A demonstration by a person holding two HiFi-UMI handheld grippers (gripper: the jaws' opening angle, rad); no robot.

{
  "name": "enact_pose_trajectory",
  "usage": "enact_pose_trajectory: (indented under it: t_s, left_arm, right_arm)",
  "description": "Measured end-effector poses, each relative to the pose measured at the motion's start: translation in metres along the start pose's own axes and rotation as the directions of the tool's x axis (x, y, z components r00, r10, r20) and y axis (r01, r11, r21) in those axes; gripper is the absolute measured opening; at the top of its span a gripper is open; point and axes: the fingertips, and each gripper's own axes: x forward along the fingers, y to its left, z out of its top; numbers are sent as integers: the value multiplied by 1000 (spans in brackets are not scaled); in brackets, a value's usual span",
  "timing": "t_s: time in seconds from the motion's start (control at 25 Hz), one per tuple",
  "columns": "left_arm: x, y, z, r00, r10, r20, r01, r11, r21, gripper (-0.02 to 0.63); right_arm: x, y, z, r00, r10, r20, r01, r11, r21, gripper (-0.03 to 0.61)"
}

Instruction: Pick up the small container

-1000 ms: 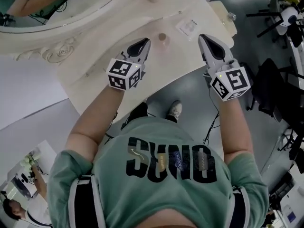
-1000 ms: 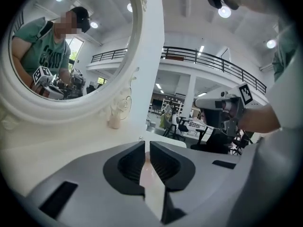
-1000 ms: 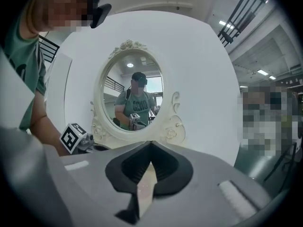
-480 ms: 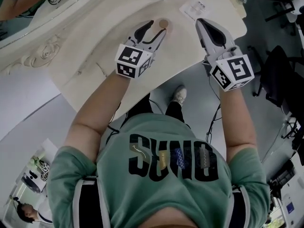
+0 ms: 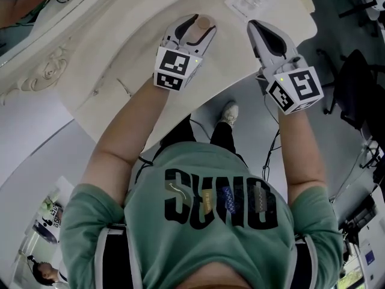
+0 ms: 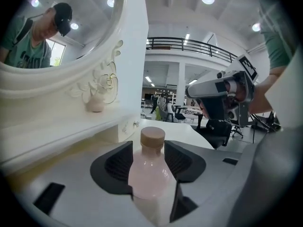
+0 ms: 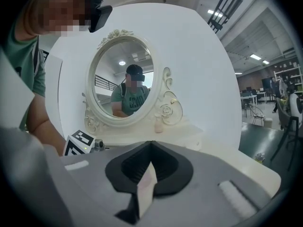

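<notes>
The small container (image 5: 203,22) is a pale pink bottle with a tan cap, standing upright on the cream vanity table (image 5: 114,53). My left gripper (image 5: 197,26) reaches around it, one jaw on each side. In the left gripper view the bottle (image 6: 149,171) stands between the dark pads (image 6: 118,162), and the jaws are opening with a little room at the sides. My right gripper (image 5: 255,26) hovers over the table's front edge to the right, shut and empty. In its own view the right gripper (image 7: 150,149) has its jaws meeting at the tips.
A white printed card (image 5: 246,2) lies on the table beyond the right gripper. An ornate oval mirror (image 7: 122,86) rises at the table's back, with a small pink vase (image 7: 159,126) on its shelf. The table edge (image 5: 240,83) runs under both grippers, grey floor and chairs beyond.
The left gripper moved forward to the bottle and spread its jaws around it. The right gripper stayed shut and shifted only slightly.
</notes>
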Motion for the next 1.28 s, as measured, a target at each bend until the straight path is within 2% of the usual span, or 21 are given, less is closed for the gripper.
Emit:
enact_pose_trajectory:
  t_s: [0.08, 0.16, 0.24, 0.52, 0.84, 1.28]
  left_arm:
    - [1, -1, 4, 1000, 5, 14, -5, 1000, 10, 206]
    - [3, -3, 9, 1000, 5, 30, -6, 1000, 31, 156]
    - [4, -5, 12, 999, -3, 34, 1, 998, 61, 140]
    - [-12, -11, 19, 999, -23, 30, 21, 998, 66, 140]
    - [-35, -54, 67, 994, -91, 68, 84, 991, 100, 140]
    - [-67, -100, 159, 979, -162, 120, 148, 981, 123, 140]
  right_arm:
    - [-2, 0, -3, 1000, -3, -2, 3, 1000, 5, 9]
    - [-4, 0, -5, 1000, -6, -2, 6, 1000, 9, 9]
    - [-8, 0, -6, 1000, -12, 0, 12, 1000, 12, 9]
    - [-27, 1, 1, 999, -35, 15, 35, 999, 6, 9]
    - [-65, 5, 36, 996, -70, 62, 72, 997, -23, 9]
    - [-127, 5, 91, 980, -150, 130, 157, 987, -45, 9]
